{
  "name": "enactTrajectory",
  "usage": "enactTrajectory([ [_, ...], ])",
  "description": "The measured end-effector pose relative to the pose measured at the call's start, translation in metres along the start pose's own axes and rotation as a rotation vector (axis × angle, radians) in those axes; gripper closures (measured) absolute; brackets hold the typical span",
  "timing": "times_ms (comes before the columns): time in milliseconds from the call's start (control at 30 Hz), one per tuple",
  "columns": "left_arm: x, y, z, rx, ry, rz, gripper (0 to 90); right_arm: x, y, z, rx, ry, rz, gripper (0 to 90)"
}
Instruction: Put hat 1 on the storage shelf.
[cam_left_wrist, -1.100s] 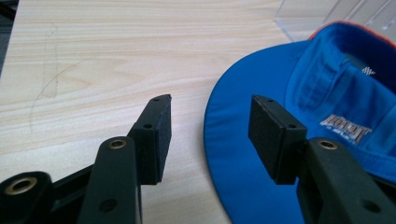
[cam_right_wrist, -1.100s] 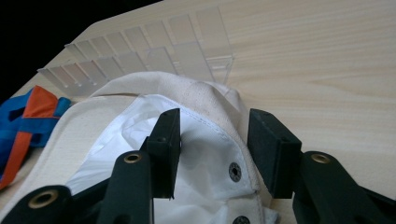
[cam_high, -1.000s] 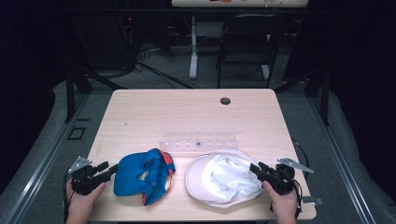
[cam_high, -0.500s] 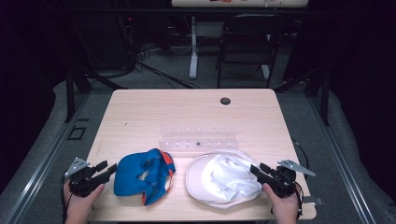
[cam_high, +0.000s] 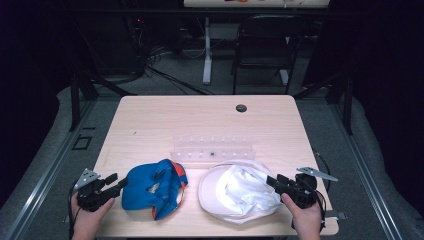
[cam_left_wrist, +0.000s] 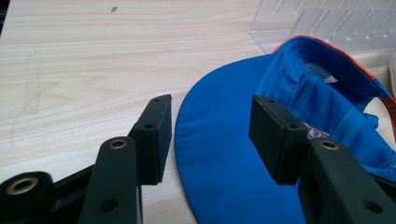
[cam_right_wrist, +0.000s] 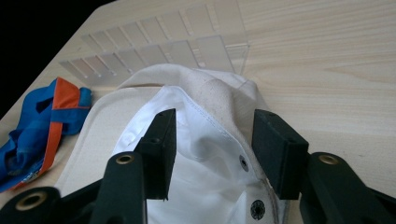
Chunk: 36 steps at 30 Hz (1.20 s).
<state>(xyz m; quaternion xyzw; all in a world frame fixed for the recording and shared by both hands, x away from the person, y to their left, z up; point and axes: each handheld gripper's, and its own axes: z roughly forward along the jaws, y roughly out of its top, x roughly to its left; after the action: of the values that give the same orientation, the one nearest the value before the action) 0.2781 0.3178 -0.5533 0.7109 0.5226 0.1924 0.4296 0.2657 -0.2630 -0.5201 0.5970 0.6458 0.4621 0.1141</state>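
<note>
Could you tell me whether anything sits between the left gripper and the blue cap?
Nothing visible does. The left gripper is open, with the brim of the blue cap lying directly between and ahead of its jaws on bare table. The clear plastic rack stands beyond the cap, out of the path.

No text can be read; the small label inside the blue cap (cam_left_wrist: 314, 134) is too blurred.

Blue cap (cam_high: 150, 187) with orange trim, cream-white cap (cam_high: 240, 192), pale wood-grain table (cam_high: 200, 125)
</note>
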Motion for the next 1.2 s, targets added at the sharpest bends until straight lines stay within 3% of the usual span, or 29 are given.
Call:
enactTrajectory([
  [300,-0.006,-0.002,0.006,0.031,0.001,0.044,47.7,0.004,0.017,0.002,0.124,-0.013,-0.037,47.2],
  [533,-0.007,-0.001,0.006,0.038,-0.014,0.05,46.6,0.003,0.026,0.004,0.229,-0.02,-0.018,48.2],
  [833,-0.005,-0.001,0.005,0.032,-0.007,0.043,46.6,-0.004,0.035,-0.006,0.243,-0.018,0.034,48.0],
  [1067,-0.006,-0.002,0.006,0.027,-0.003,0.046,46.6,-0.01,0.038,-0.015,0.248,-0.051,0.057,47.3],
  [1200,-0.005,-0.001,0.005,0.035,-0.002,0.048,46.6,-0.016,0.037,-0.017,0.289,-0.046,0.076,47.2],
])
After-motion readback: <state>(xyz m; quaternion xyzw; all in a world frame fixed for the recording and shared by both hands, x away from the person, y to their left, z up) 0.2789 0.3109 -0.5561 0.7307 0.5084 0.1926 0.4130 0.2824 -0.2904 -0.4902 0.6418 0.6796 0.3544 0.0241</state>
